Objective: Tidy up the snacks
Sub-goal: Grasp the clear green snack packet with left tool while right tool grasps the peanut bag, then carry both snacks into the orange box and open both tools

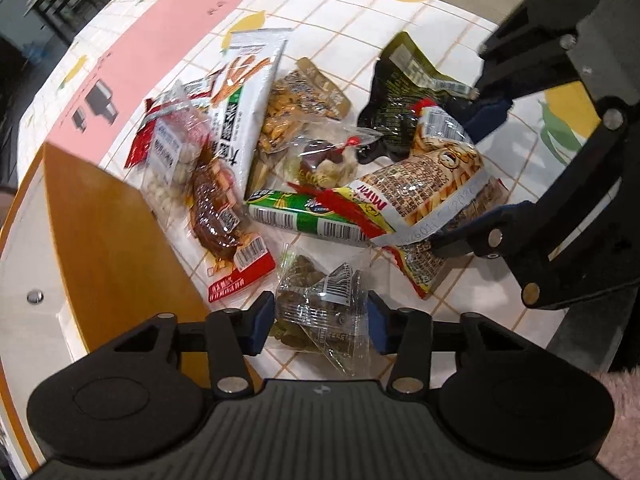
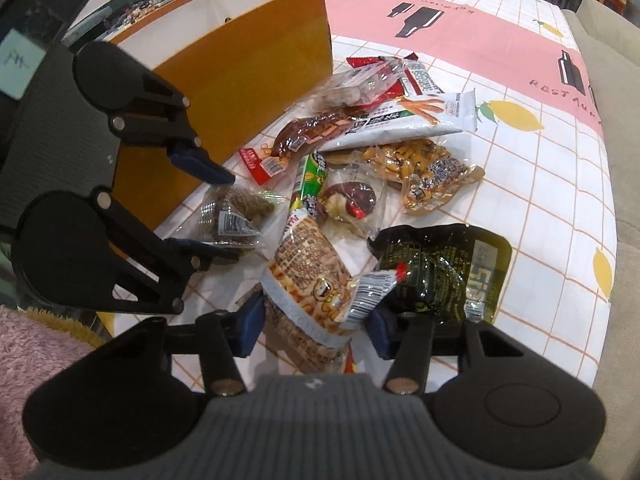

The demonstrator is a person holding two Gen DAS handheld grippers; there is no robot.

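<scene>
A heap of snack packs lies on the lemon-print tablecloth (image 1: 360, 20). My left gripper (image 1: 320, 322) straddles a clear packet of brown-green pieces (image 1: 320, 300) at the heap's near edge, and both blue pads touch its plastic sides. In the right wrist view the same left gripper (image 2: 234, 216) closes around that packet (image 2: 232, 216). My right gripper (image 2: 316, 330) is shut on a peanut bag (image 2: 312, 292) with a silver band, which bulges between the pads. The left wrist view shows the right gripper (image 1: 452, 184) clamping that bag (image 1: 440, 176).
An orange box with a white inside (image 2: 248, 60) stands beside the heap. A black-green pouch (image 2: 440, 268), a green roll (image 1: 304, 216), a white bag printed with orange sticks (image 1: 248, 92) and several other packs lie close together. A pink fluffy sleeve (image 2: 32, 344) shows.
</scene>
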